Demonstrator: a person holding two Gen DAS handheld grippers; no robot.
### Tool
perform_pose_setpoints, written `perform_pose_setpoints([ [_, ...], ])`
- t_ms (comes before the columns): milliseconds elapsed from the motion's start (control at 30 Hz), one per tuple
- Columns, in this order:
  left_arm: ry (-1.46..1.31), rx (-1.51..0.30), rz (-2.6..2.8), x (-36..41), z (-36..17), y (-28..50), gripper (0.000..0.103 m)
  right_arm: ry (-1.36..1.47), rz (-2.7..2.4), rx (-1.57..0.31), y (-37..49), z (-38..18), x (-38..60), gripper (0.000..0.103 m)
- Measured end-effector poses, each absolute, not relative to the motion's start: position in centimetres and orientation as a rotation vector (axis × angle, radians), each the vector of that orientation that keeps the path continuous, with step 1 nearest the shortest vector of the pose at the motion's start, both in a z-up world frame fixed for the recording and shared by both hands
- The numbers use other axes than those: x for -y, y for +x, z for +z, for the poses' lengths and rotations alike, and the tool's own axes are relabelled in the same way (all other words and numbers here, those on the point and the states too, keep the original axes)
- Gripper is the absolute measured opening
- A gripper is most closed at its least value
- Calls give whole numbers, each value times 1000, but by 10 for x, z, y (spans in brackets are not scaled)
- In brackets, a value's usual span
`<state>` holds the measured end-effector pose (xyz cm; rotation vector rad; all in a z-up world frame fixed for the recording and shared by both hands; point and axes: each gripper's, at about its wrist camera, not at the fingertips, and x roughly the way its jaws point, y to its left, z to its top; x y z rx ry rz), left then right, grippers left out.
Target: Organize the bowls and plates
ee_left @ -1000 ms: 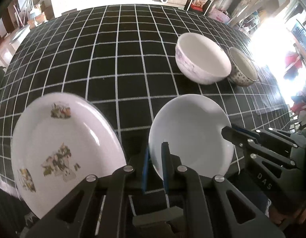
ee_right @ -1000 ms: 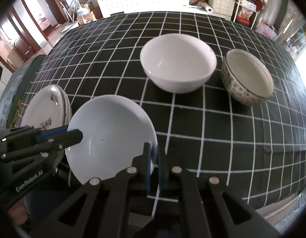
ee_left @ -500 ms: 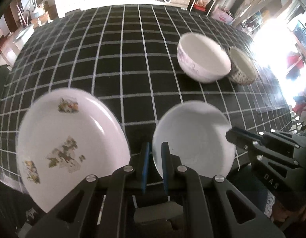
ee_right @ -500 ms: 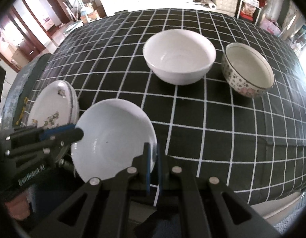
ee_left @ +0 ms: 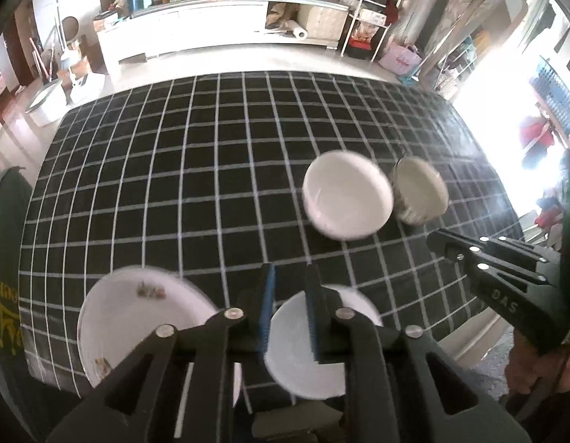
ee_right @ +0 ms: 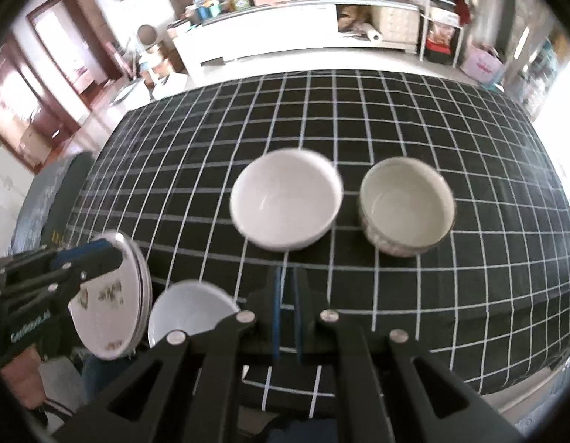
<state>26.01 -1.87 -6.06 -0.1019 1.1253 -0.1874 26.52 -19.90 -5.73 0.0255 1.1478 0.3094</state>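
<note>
Left gripper (ee_left: 290, 288) hanging above near table edge, jaws opening, nothing between pads. Right gripper (ee_right: 286, 291) hanging clenched, pads together, gripping nothing. Plain white dish (ee_left: 321, 354) lying on checked tablecloth (ee_left: 174, 184) near edge, just right of floral plate (ee_left: 137, 317). White bowl (ee_right: 285, 197) and patterned bowl (ee_right: 406, 205) sitting side by side farther back, right of centre.

Black grid tablecloth (ee_right: 414, 110) carries white bowl (ee_right: 286, 199), patterned bowl (ee_right: 406, 205), plain plate (ee_left: 321, 361), flowered plates (ee_left: 137, 317).
</note>
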Motion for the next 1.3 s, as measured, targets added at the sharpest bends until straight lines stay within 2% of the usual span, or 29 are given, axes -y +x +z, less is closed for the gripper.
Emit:
perform_pose_setpoints([
  [133,-123,-1157,-219,26,-54,289,18,83,285,-1209,292,-56,207,9],
  [200,-155,-1192,-243,29,-55,304,23,98,279,-1254,302,-58,208,9],
  [267,-181,-1222,-245,30,-58,317,23,85,276,-1280,313,-60,205,10],
  [433,-211,-1302,-285,38,-77,342,24,105,277,-1345,338,-71,205,10],
  [500,-214,-1324,-289,40,-87,350,27,123,269,-1371,347,-79,206,10],
  [833,-231,-1380,-276,40,-120,368,27,95,224,-1427,371,-104,207,10],
  [1033,-228,-1390,-273,40,-126,370,27,78,211,-1445,377,-114,205,15],
  [1233,-215,-1380,-276,39,-127,372,27,66,203,-1453,379,-119,207,15],
  [1300,-199,-1381,-272,41,-129,374,21,78,195,-1463,378,-120,209,15],
])
